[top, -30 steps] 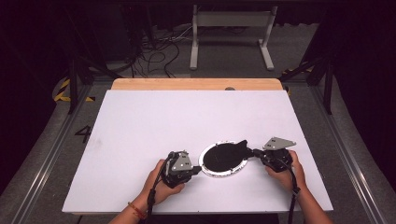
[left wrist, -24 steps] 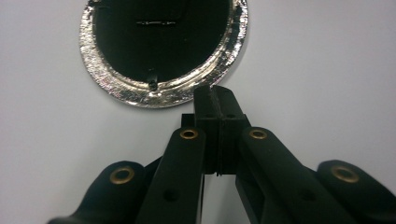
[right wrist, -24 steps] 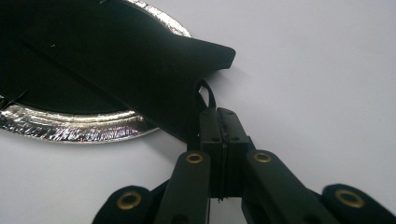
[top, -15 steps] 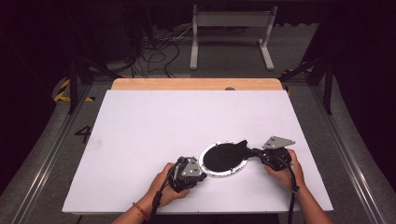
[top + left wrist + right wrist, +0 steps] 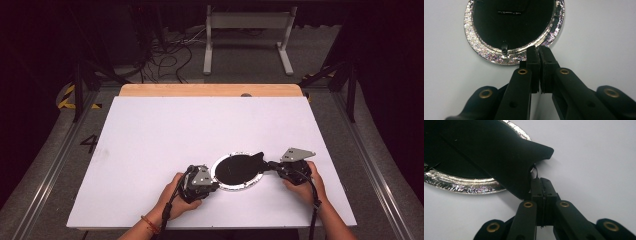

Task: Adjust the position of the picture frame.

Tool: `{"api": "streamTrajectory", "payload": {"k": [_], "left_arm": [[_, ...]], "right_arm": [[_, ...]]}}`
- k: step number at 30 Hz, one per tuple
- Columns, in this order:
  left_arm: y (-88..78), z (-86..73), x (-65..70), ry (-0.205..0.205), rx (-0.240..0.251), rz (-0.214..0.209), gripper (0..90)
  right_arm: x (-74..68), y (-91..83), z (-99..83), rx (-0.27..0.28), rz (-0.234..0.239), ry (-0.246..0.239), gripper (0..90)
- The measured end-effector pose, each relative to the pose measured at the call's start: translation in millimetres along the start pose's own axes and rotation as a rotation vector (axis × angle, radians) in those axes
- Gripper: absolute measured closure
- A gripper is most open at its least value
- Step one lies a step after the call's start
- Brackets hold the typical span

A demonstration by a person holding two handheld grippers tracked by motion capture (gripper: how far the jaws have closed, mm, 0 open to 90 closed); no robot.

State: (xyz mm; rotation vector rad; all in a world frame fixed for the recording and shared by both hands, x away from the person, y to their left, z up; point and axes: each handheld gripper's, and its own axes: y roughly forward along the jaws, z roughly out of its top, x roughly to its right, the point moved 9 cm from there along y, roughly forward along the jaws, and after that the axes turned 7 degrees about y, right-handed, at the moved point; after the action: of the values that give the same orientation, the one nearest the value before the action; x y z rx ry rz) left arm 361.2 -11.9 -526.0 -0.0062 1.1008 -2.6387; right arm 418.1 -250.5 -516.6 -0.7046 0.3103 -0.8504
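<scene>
Your left gripper (image 5: pixel 216 185) has slid in to the foil plate's (image 5: pixel 235 188) rim at 8 o'clock, its tongs nearly together (just easing apart, nothing between them). Your right gripper (image 5: pixel 270 165) is clamped on the black flap (image 5: pixel 253 158) at 3 o'clock, so you look ready to pin the plate.

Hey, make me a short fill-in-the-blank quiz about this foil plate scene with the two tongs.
1. The round plate has a shiny ____ rim.
2. The black cloth lies on the plate and is pinched by the ____ tongs.
3. The left tongs meet the plate at its ____.
4. The plate rests on a ____ table.

Missing words: foil; right; rim; white
</scene>
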Motion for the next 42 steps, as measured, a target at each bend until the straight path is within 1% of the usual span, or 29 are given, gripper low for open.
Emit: {"api": "streamTrajectory", "payload": {"k": [5,6,7,9,10,13,14,15,21,22,24,25,26,28,30,31,33,35,38,42], "left_arm": [[-2.2,-2.6,-5.9,-0.001,-0.006,0.021,89.0],[-3.4,-4.2,-8.4,-0.005,-0.009,0.031,89.0],[-3.9,-5.0,-10.1,-0.018,-0.002,0.038,88.9],[-5.9,-7.9,-13.8,-0.038,-0.003,0.036,88.5],[-6.4,-8.8,-15.6,-0.041,-0.002,0.034,88.5],[-7.3,-10.1,-19.0,-0.038,-0.004,0.047,88.6],[-7.5,-10.4,-19.1,-0.044,-0.003,0.046,88.6],[-7.8,-10.7,-20.4,-0.04,-0.003,0.052,88.7],[-9.0,-13.1,-23.7,-0.038,-0.001,0.056,88.6],[-9.1,-13.5,-24.3,-0.047,0.0,0.059,88.6],[-9.1,-13.7,-26.0,-0.044,0.002,0.066,88.8],[-9.1,-13.9,-26.0,-0.049,0.004,0.065,88.7],[-9.6,-14.9,-27.4,-0.054,0.006,0.069,88.3],[-9.7,-15.1,-28.1,-0.056,0.007,0.074,88.3],[-9.9,-15.1,-28.1,-0.054,0.002,0.079,87.8],[-10.0,-14.9,-28.1,-0.054,-0.003,0.084,87.7],[-10.4,-14.4,-26.0,-0.053,-0.003,0.073,87.4],[-11.4,-14.1,-23.5,-0.038,-0.006,0.06,88.0],[-14.0,-11.1,-15.8,-0.022,0.002,0.034,89.5],[-16.7,-6.0,-3.5,0.004,0.015,-0.01,90.0]], "right_arm": [[-3.8,-0.5,-0.2,-0.008,0.012,-0.014,90.0],[-4.3,-0.6,-0.3,-0.008,0.017,-0.015,90.0],[-5.0,-0.8,-0.5,-0.009,0.022,-0.016,90.0],[-6.8,-1.4,-1.0,-0.013,0.033,-0.022,90.0],[-7.9,-1.7,-1.2,-0.016,0.038,-0.026,90.0],[-10.4,-2.3,-1.6,-0.019,0.049,-0.033,90.0],[-10.8,-2.4,-1.8,-0.019,0.051,-0.035,90.0],[-11.4,-2.6,-2.1,-0.02,0.053,-0.034,90.0],[-14.8,-4.1,-3.2,-0.019,0.064,-0.046,90.0],[-16.7,-4.7,-3.8,-0.02,0.071,-0.047,90.0],[-22.9,-5.6,-4.8,-0.022,0.103,-0.057,90.0],[-25.8,-5.9,-4.7,-0.022,0.103,-0.068,90.0],[-27.8,-7.0,-4.6,-0.031,0.083,-0.084,90.0],[-28.4,-7.5,-4.8,-0.032,0.086,-0.083,90.0],[-29.4,-8.5,-6.2,-0.029,0.102,-0.077,90.0],[-29.6,-8.7,-6.7,-0.033,0.101,-0.079,90.0],[-29.7,-8.7,-6.8,-0.035,0.103,-0.081,90.0],[-29.8,-8.7,-7.0,-0.034,0.108,-0.077,90.0],[-29.8,-8.6,-7.1,-0.032,0.112,-0.075,90.0],[-29.9,-8.6,-7.0,-0.033,0.109,-0.076,90.0]]}}
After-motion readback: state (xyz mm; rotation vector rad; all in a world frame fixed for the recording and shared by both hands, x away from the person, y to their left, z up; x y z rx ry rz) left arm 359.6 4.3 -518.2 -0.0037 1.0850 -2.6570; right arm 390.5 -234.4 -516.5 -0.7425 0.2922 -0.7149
